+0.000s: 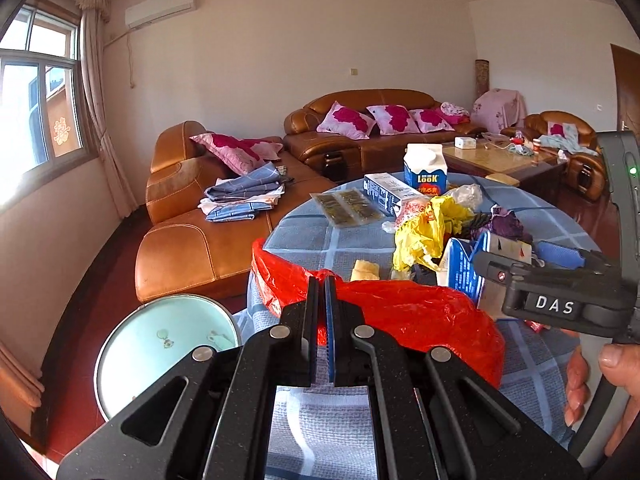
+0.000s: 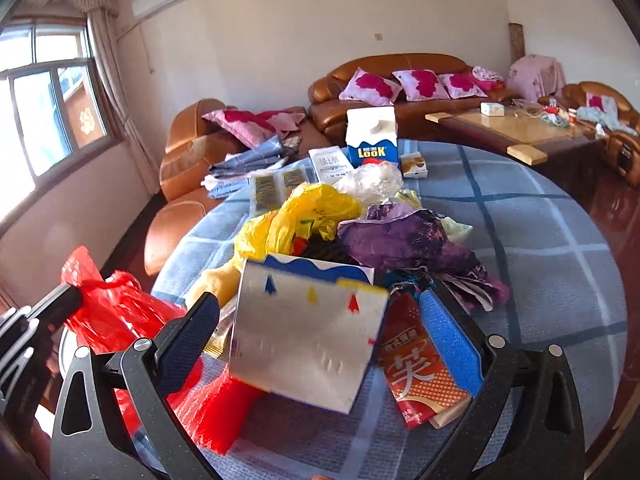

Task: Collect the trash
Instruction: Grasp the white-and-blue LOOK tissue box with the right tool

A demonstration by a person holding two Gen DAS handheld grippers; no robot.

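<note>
Left tongs (image 1: pixel 324 312) were clamped on the rim of the thin, crinkly red bag (image 1: pixel 400 312) at the near table (image 2: pixel 560 240) edge. Right tongs (image 2: pixel 316 320) stood wide open around a stiff white carton (image 2: pixel 304 340), pads apparently not pressing. Best to close squarely on its flat sides, avoiding the glossy red sachet (image 2: pixel 416 368) beside it. Beyond lay limp yellow (image 2: pixel 304 216) and purple wrappers (image 2: pixel 408 236) and an upright milk carton (image 2: pixel 372 136).

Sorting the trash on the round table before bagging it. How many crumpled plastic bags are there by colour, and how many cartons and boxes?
Red bag: 1
Yellow bag: 1
Purple bag: 1
Clear bag: 1
Upright milk carton: 1
White box lying flat: 1
Small box: 1
White carton with blue edge: 1
Total: 8
</note>
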